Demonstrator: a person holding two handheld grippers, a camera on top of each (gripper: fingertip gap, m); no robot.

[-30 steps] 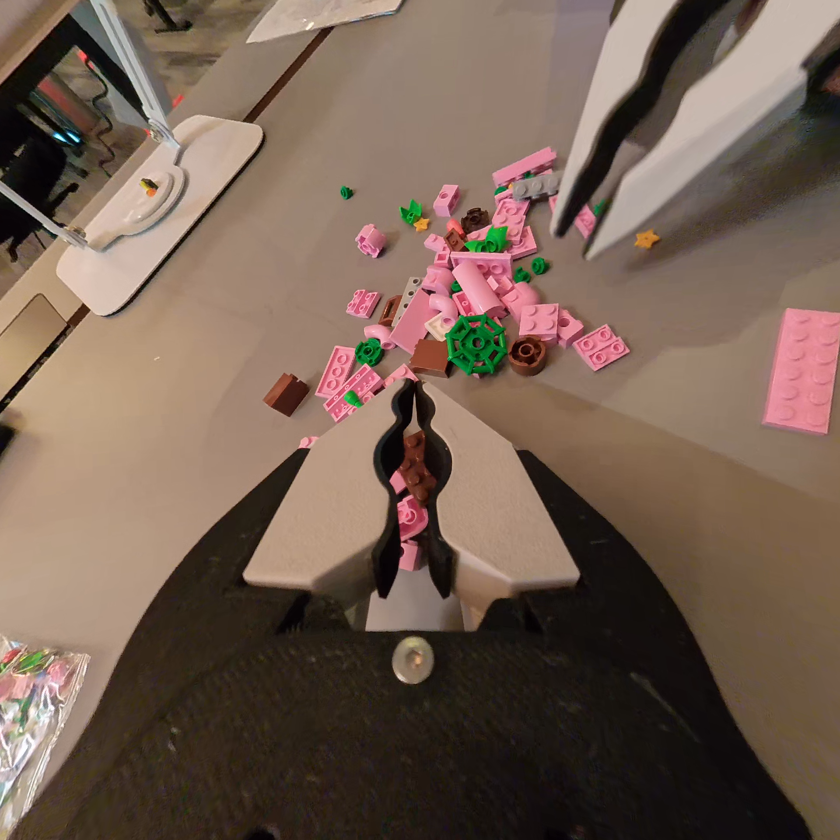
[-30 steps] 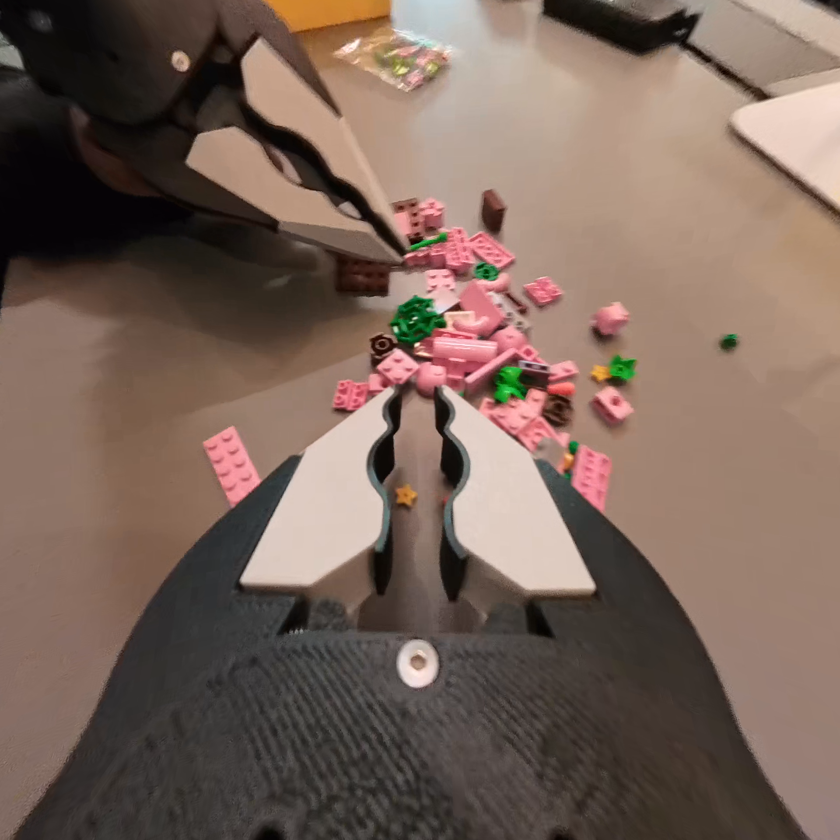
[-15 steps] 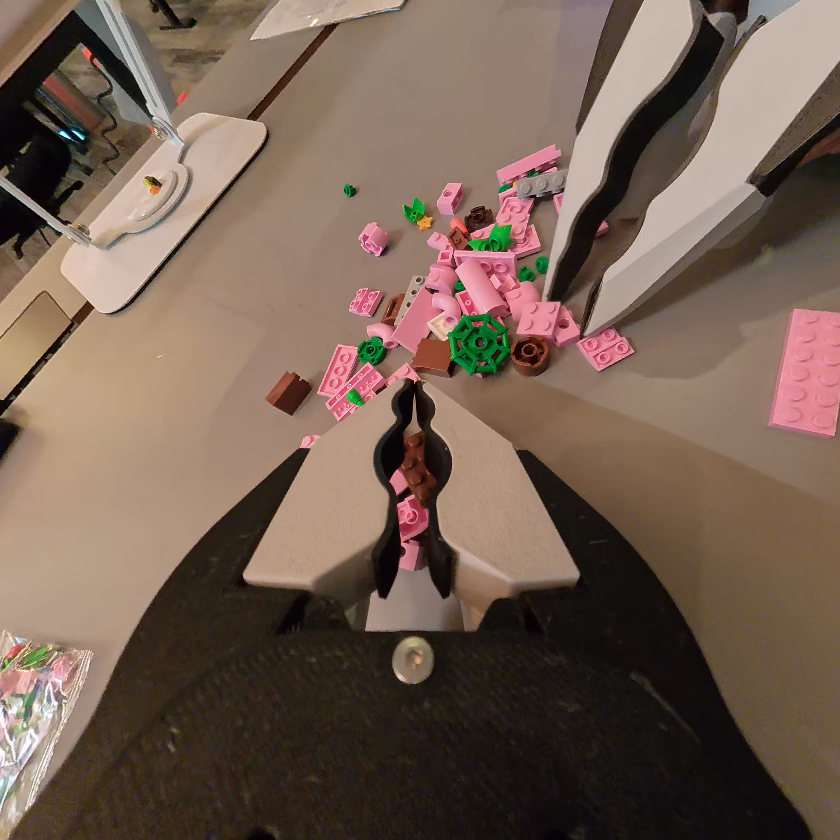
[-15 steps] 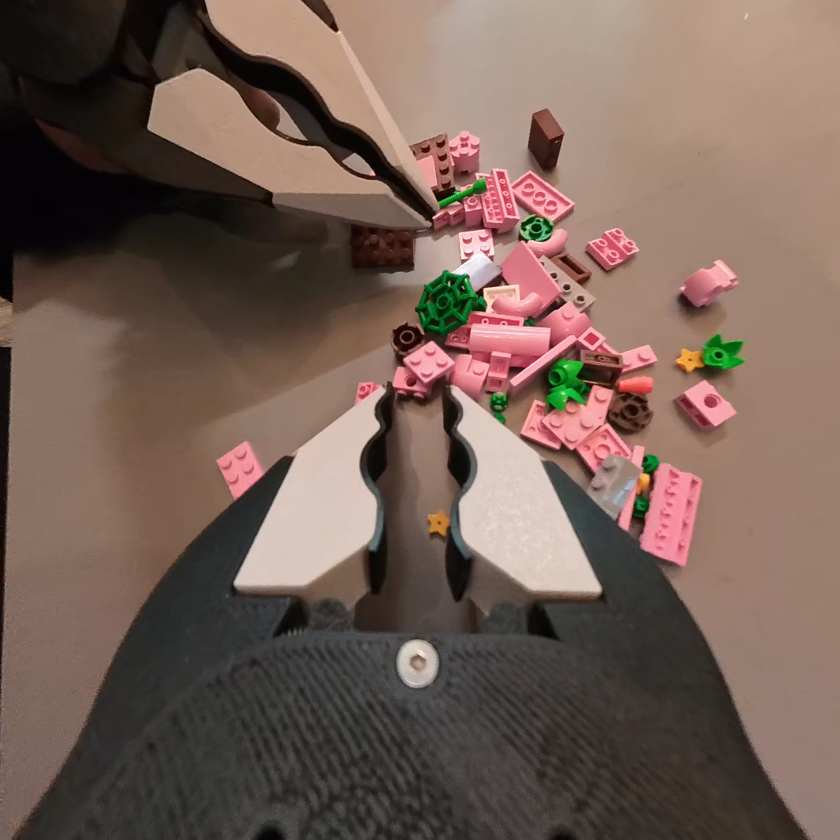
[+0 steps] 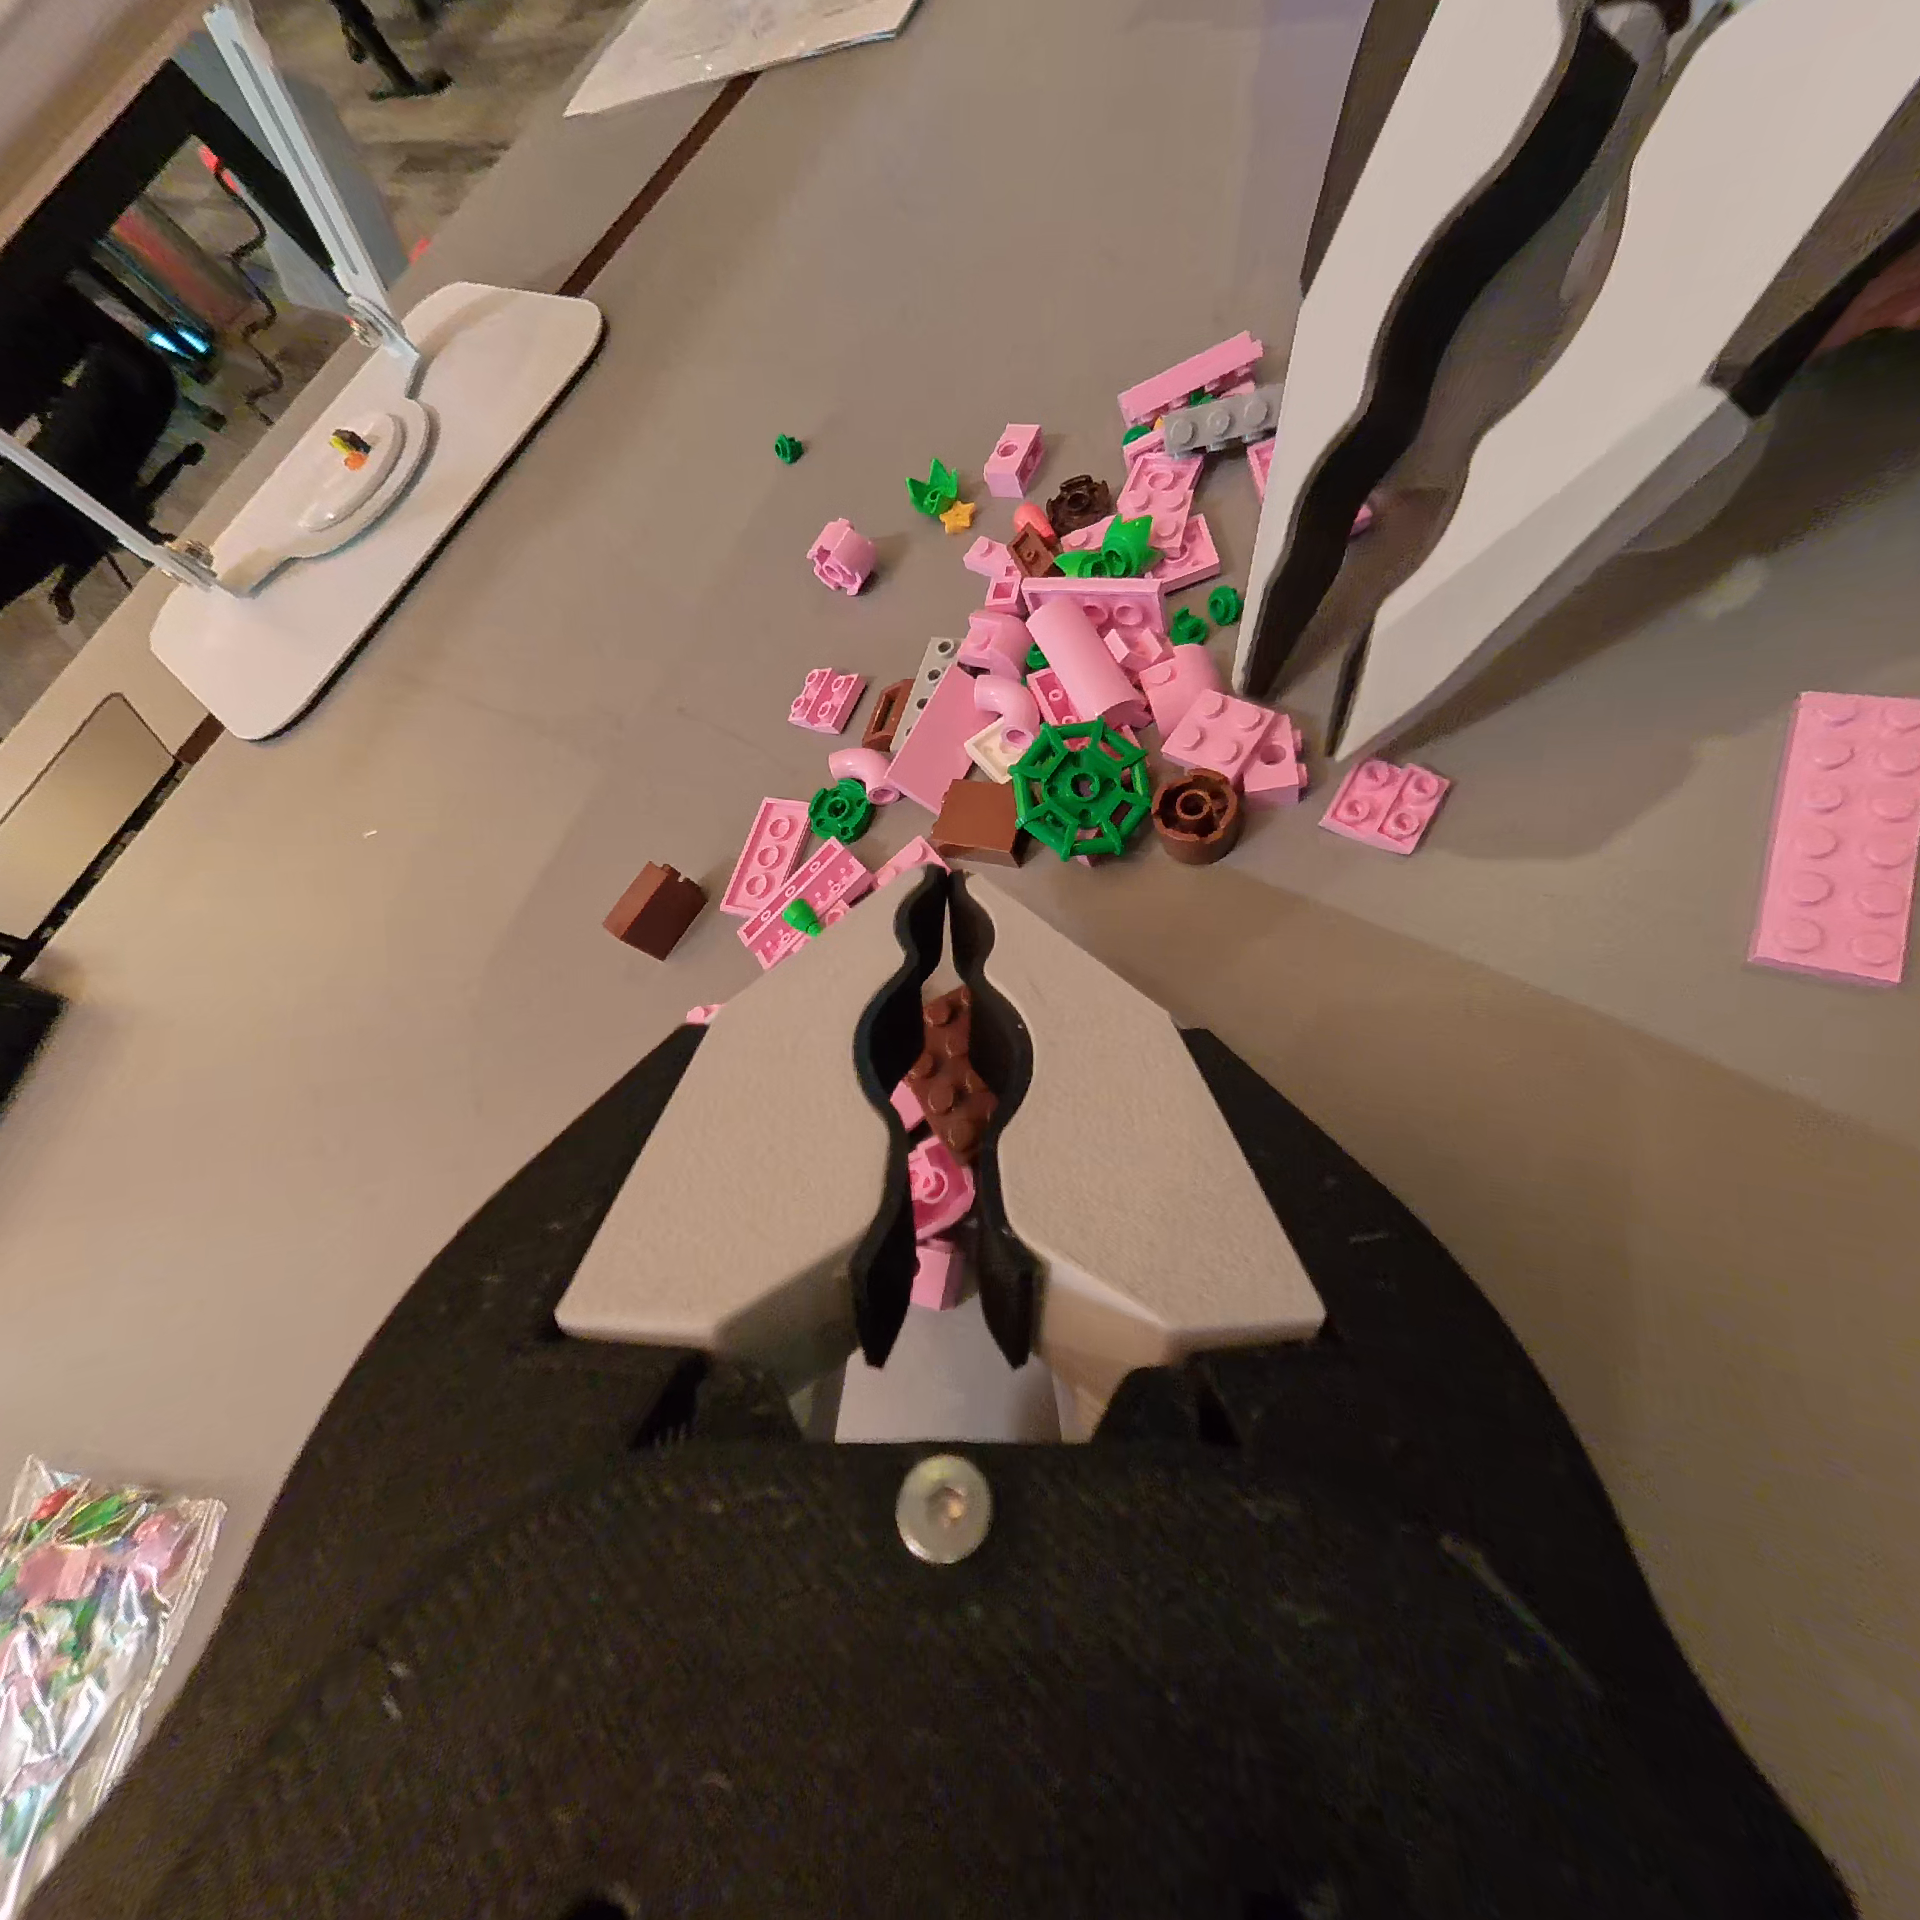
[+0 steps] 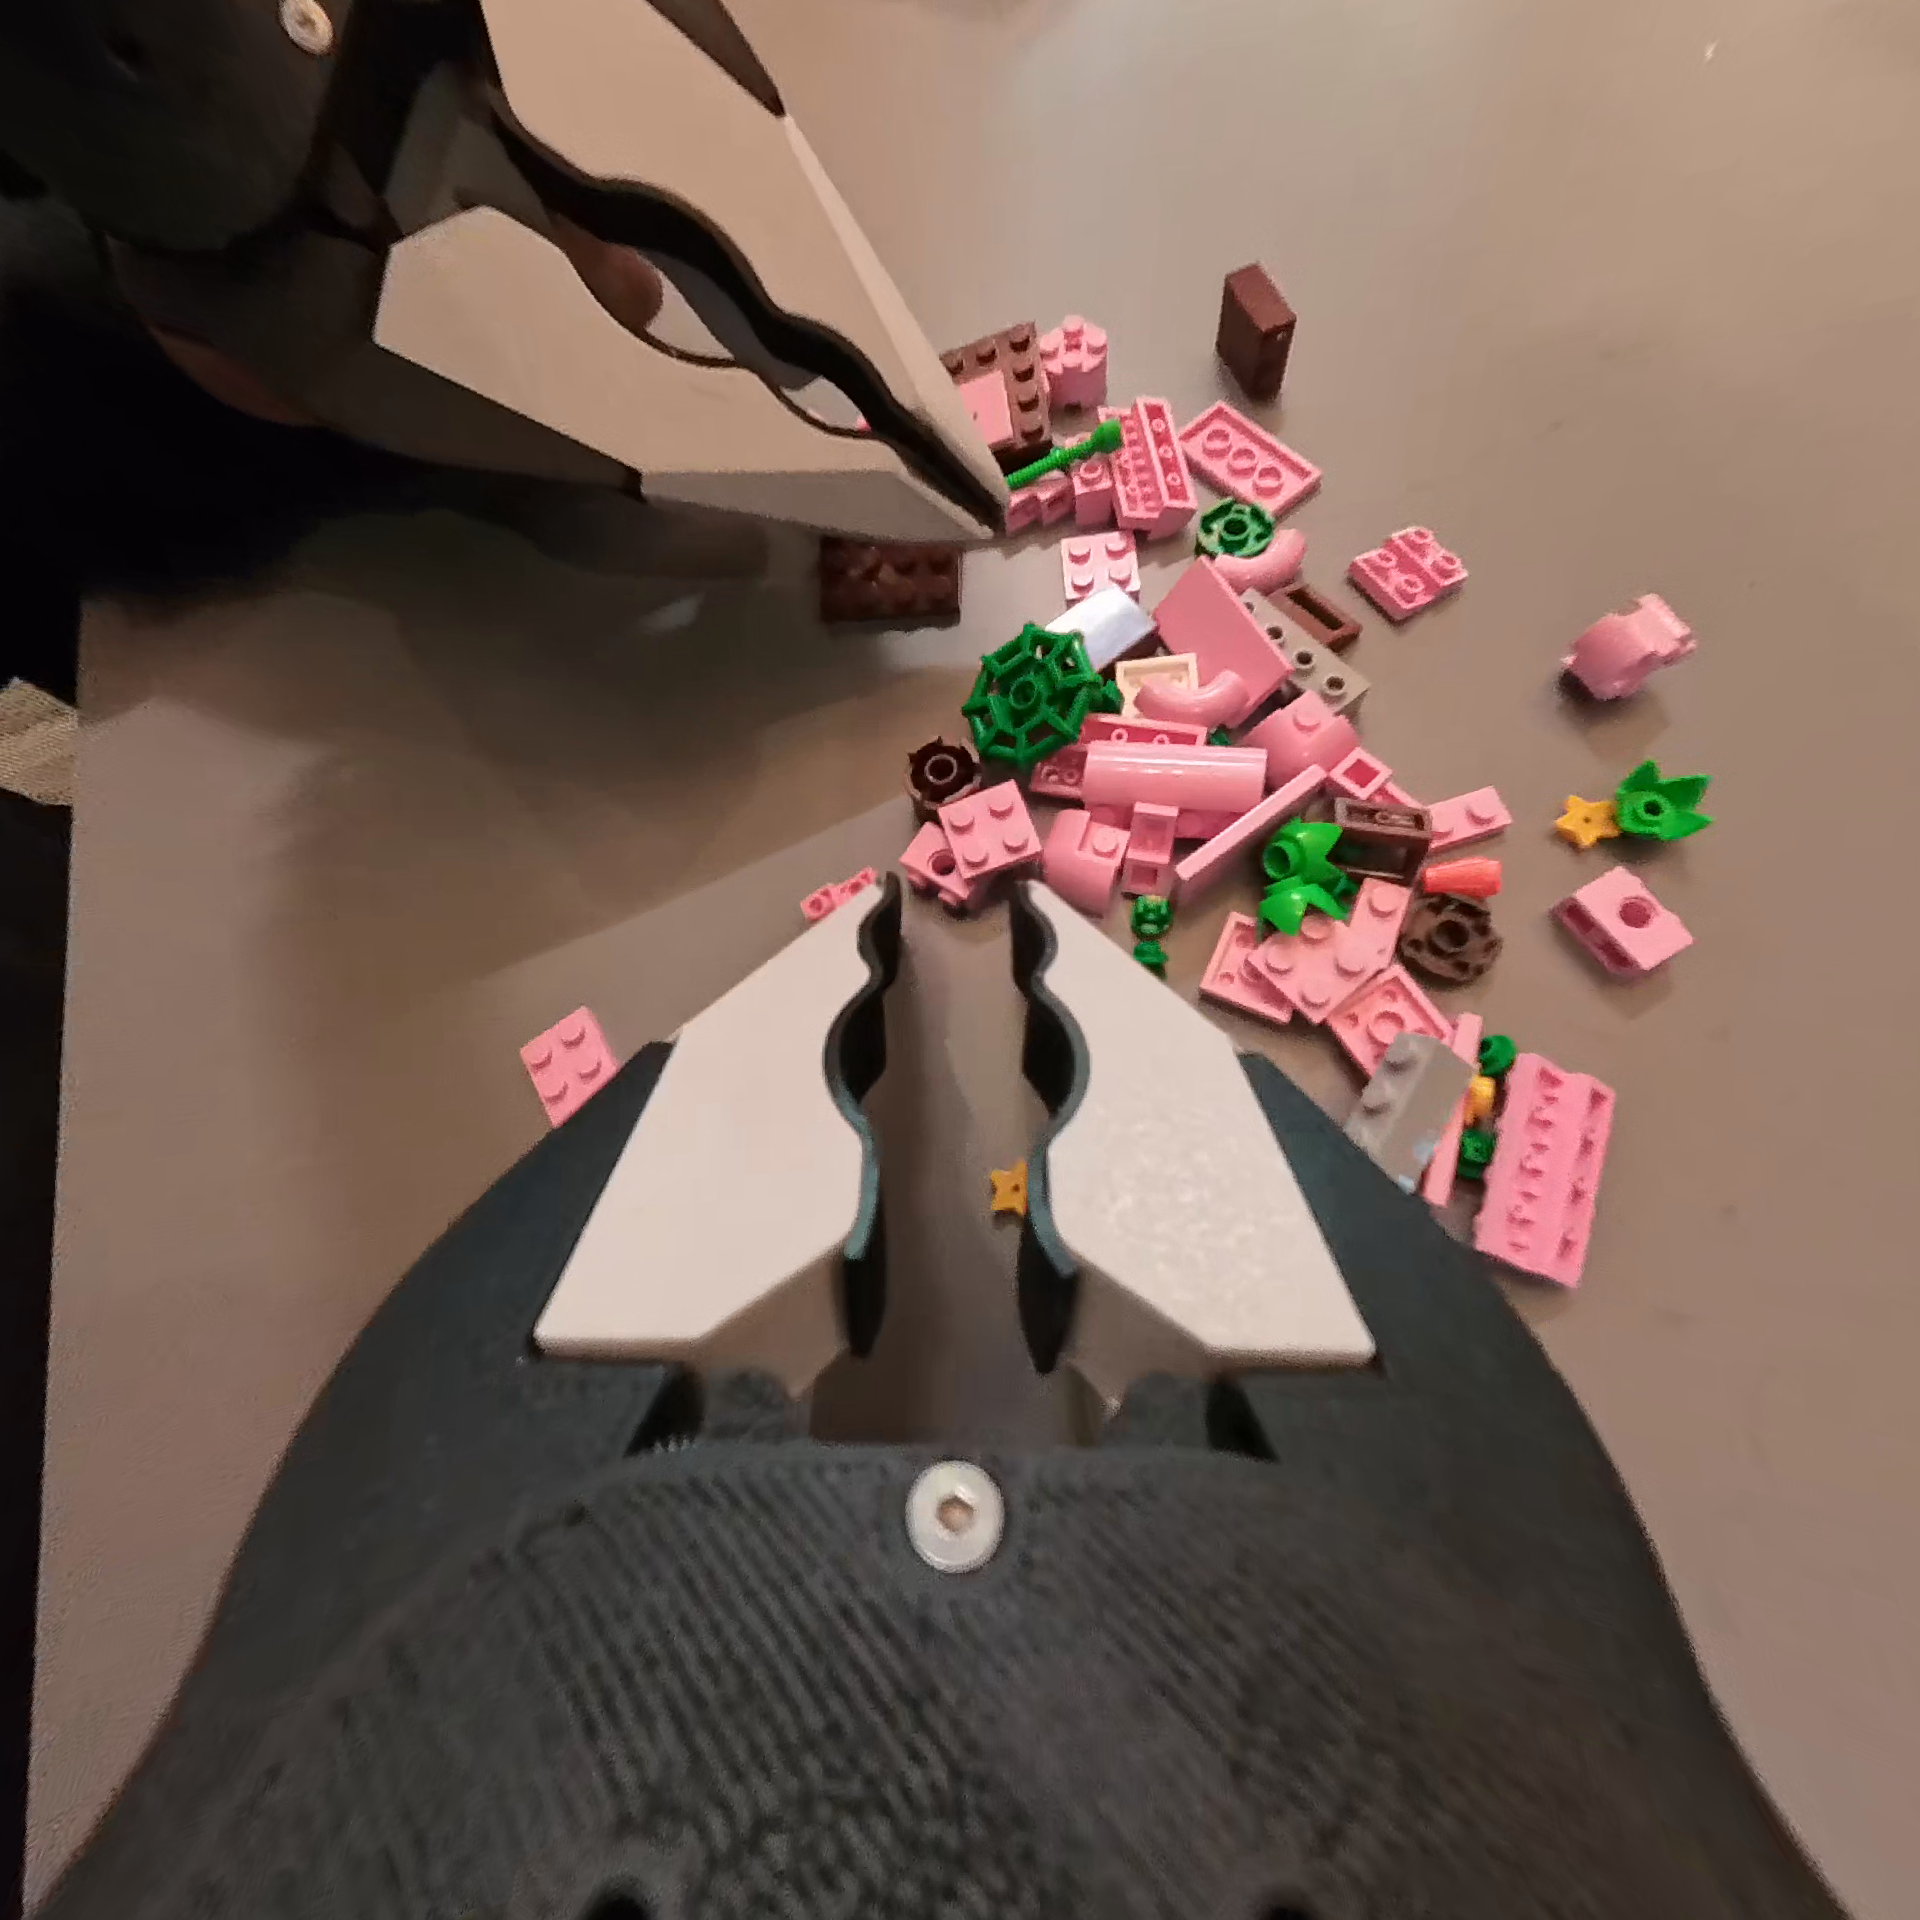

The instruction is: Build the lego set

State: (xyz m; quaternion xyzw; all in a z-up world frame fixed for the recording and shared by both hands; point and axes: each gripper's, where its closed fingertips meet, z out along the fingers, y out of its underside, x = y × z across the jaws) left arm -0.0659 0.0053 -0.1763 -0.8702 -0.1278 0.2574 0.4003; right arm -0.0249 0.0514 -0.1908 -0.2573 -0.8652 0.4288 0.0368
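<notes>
1. Your left gripper (image 5: 951, 894) is pressed together at the tips, with nothing pinched there; the brown plate (image 5: 951, 1081) seen through its gap lies on the bench underneath, with pink pieces beside it.
2. A clear bag of spare pieces (image 5: 73, 1621) sits at the near left edge of the bench (image 5: 416, 1039).
3. Just ahead of your left tips lie a brown tile (image 5: 977, 821), a green web-shaped round piece (image 5: 1081, 790) and a brown round brick (image 5: 1197, 814), at the near end of the loose pile of pink, green and brown bricks (image 5: 1070, 644).
4. A lone brown brick (image 5: 655, 907) stands left of the pile, apart from it.
5. Your right gripper (image 6: 951, 894) is spread, its tips over bare bench just short of a pink 2x2 brick (image 6: 987, 831). I cannot tell whether they touch the surface. A small yellow star (image 6: 1008, 1187) lies on the bench between the jaws.
6. A large pink plate (image 5: 1860, 836) lies at the right, well apart from the pile; a small pink plate (image 5: 1387, 805) lies between the two.
7. A white lamp base (image 5: 353, 561) rests towards the far left edge of the bench.
</notes>
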